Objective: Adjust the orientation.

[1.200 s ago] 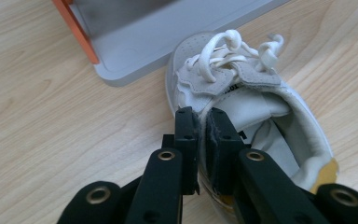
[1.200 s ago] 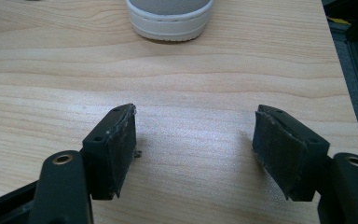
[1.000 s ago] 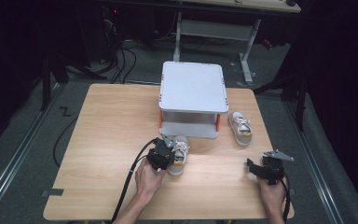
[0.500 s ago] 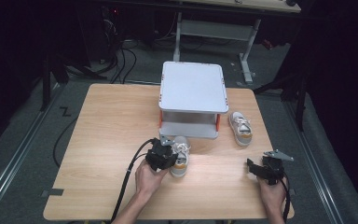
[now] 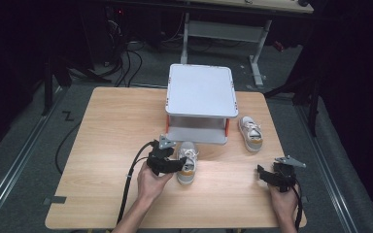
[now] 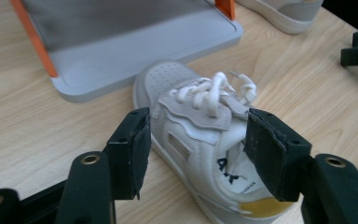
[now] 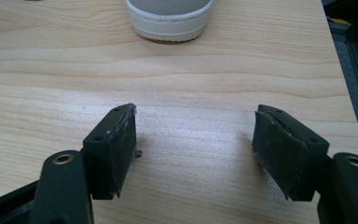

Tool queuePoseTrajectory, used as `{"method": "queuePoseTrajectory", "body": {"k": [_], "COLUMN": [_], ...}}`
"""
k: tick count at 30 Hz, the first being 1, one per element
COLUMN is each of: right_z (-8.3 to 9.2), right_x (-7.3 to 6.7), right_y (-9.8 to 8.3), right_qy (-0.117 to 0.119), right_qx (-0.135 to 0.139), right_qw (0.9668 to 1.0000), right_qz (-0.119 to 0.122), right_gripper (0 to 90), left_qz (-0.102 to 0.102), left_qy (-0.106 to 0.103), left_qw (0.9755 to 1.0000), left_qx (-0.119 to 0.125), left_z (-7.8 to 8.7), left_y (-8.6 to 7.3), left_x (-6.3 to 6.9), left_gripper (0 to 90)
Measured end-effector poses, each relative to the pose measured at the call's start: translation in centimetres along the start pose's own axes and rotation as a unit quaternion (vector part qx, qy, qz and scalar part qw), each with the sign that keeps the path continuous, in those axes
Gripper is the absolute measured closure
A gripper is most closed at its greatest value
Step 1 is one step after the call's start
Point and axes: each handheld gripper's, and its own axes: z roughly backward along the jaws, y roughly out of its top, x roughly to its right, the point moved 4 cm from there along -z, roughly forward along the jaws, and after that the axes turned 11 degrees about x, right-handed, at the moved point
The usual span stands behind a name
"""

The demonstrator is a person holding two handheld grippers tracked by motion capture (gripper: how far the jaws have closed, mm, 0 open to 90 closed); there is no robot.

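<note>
A small white and grey shoe (image 5: pixel 187 164) with white laces stands upright on the wooden table (image 5: pixel 116 126), just in front of the grey two-tier shelf (image 5: pixel 201 90). My left gripper (image 5: pixel 178 165) reaches it from the left. In the left gripper view the shoe (image 6: pixel 200 126) sits between the jaws of the left gripper (image 6: pixel 196 119), which have just been opening; the pads stand off its sides. A matching second shoe (image 5: pixel 250 132) rests right of the shelf. My right gripper (image 5: pixel 261 174) hovers open near the front right of the table, nothing between its pads (image 7: pixel 116 149).
The shelf's lower tray (image 6: pixel 135 42) with orange posts lies close behind the shoe. The second shoe's toe (image 7: pixel 170 16) is ahead of the right gripper (image 7: pixel 193 116). The table's right edge (image 7: pixel 342 70) runs near it. A black cable (image 5: pixel 128 189) trails from the left gripper.
The left gripper's jaws have spread apart and let go of the shoe, which stays standing where it was. The right hand has not moved.
</note>
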Motion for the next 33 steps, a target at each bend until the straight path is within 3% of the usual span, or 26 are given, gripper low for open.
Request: {"method": "queuePoseTrajectory", "body": {"k": [3, 10, 15, 17, 25, 28, 33], "right_z": [0.0, 0.0, 0.0, 0.0, 0.0, 0.2, 0.5], "right_x": [0.0, 0.0, 0.0, 0.0, 0.0, 0.0, 0.2], "right_y": [0.0, 0.0, 0.0, 0.0, 0.0, 0.0, 0.3], "right_qy": [0.000, 0.004, 0.005, 0.011, 0.009, 0.009, 0.016], "right_qx": [0.000, 0.002, 0.003, 0.003, 0.005, 0.005, -0.020], "right_qw": [1.0000, 1.0000, 1.0000, 0.9999, 0.9999, 0.9999, 0.9997], "right_qz": [0.000, 0.002, 0.003, 0.004, 0.005, 0.005, 0.005], "right_gripper": [30.9, 33.6, 34.2, 35.2, 38.6, 46.4, 51.1], "left_qz": [0.015, 0.012, 0.037, 0.032, 0.048, 0.055, 0.058], "left_qy": [0.004, 0.019, 0.029, 0.047, 0.061, 0.074, 0.085], "left_qw": [0.9995, 0.9988, 0.9969, 0.9966, 0.9950, 0.9941, 0.9937], "left_qx": [0.026, 0.044, 0.063, 0.059, 0.063, 0.058, 0.045], "left_z": [1.2, 2.9, 4.4, 5.0, 5.9, 5.8, 5.3], "left_y": [0.3, 0.3, -0.1, -0.5, -1.9, -2.6, -4.0], "left_x": [-1.2, -3.1, -4.8, -5.5, -7.1, -7.7, -8.5], "left_gripper": [39.8, 38.1, 38.0, 37.4, 36.2, 35.8, 35.4]}}
